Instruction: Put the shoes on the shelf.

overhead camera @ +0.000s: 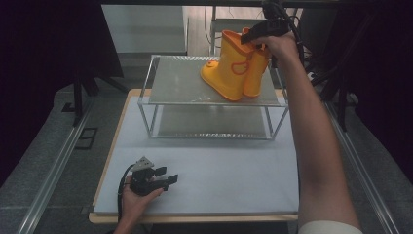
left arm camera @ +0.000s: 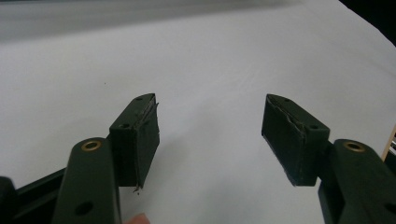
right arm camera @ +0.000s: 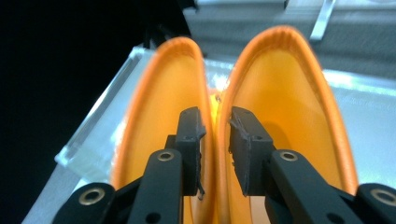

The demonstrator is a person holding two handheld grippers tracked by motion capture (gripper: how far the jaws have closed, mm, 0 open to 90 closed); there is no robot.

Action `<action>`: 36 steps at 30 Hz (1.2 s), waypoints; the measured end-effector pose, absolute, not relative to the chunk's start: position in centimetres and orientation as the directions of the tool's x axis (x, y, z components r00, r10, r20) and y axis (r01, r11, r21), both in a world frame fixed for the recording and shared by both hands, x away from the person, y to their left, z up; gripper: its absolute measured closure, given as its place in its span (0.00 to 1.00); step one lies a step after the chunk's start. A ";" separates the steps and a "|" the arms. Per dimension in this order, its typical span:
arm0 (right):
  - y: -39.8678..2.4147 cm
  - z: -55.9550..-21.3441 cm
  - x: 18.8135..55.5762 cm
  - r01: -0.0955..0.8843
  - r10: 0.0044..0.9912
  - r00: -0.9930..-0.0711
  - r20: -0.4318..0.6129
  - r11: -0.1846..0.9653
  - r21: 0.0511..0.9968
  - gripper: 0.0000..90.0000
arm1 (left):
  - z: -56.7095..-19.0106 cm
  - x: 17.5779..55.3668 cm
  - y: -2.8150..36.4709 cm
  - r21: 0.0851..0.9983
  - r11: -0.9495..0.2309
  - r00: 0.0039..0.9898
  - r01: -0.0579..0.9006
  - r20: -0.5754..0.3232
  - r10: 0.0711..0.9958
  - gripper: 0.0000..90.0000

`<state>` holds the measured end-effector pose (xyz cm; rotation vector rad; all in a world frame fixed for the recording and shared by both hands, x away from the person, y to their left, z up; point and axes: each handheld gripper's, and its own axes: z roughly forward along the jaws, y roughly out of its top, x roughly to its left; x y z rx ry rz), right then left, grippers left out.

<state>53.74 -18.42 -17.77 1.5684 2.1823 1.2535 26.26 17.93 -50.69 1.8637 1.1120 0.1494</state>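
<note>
With one jaw inside each yellow rain boot [overhead camera: 233, 68] on shelf [overhead camera: 180, 85], right gripper [right arm camera: 215, 140] spanned touching inner walls, grip loosened; left gripper [left arm camera: 210, 135] wide, idle.

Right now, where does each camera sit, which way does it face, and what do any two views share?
High view: above the table's near edge, looking forward and down at the shelf rack; both forearms show.
Left gripper view: on the left gripper, looking over bare white tabletop; a fingertip shows.
Right gripper view: on the right gripper, looking down into the boots.
Shared: high and right gripper views show the boots and rack.
</note>
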 end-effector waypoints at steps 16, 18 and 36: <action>-21.8 -15.3 50.5 0.614 0.818 -0.480 0.317 0.056 0.788 0.76 | -50.6 26.2 18.1 0.761 -0.152 0.579 0.631 -0.331 0.745 0.41; -22.7 -15.2 49.6 0.606 0.811 -0.490 0.319 0.053 0.794 0.79 | -50.6 26.2 18.2 0.762 -0.152 0.579 0.629 -0.328 0.747 0.41; -29.2 -21.2 44.9 0.624 0.807 -0.494 0.323 0.071 0.778 1.00 | -50.5 26.2 17.7 0.759 -0.161 0.577 0.631 -0.321 0.751 0.41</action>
